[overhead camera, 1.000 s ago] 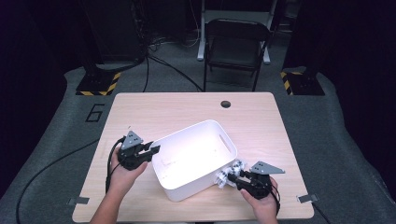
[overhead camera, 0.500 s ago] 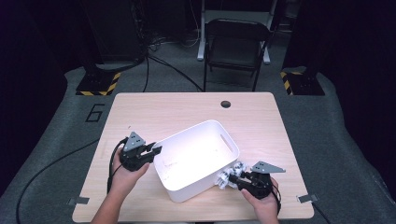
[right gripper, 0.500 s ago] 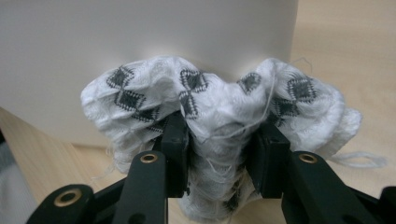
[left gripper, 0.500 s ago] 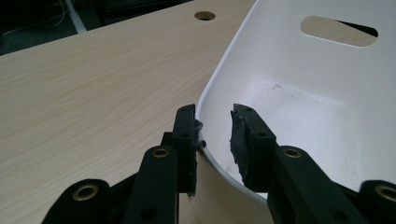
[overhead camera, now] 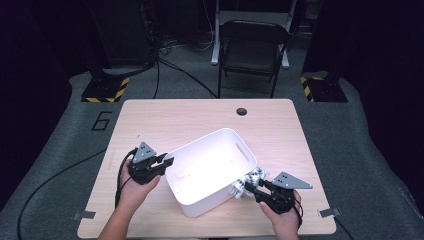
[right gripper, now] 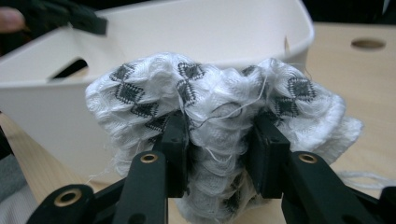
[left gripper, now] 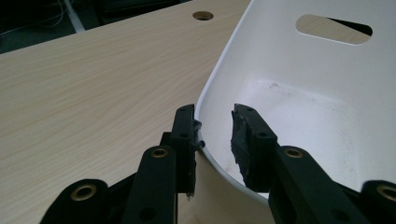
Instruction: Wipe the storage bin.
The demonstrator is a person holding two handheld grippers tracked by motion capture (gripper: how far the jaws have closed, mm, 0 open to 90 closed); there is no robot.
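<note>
The right gripper [right gripper: 219,140] clamps a bunched white cloth [right gripper: 219,98] (dark diamond pattern) beside the white tub [overhead camera: 212,172]; the left gripper's [left gripper: 212,135] jaws straddle the tub's rim, one touching.

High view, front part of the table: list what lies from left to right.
Left gripper, black, its jaws set over the bin's rim → white plastic bin with a slot handle, on the light wooden table → bunched white knitted cloth with dark diamond pattern → right gripper, black, clamped on that cloth.
</note>
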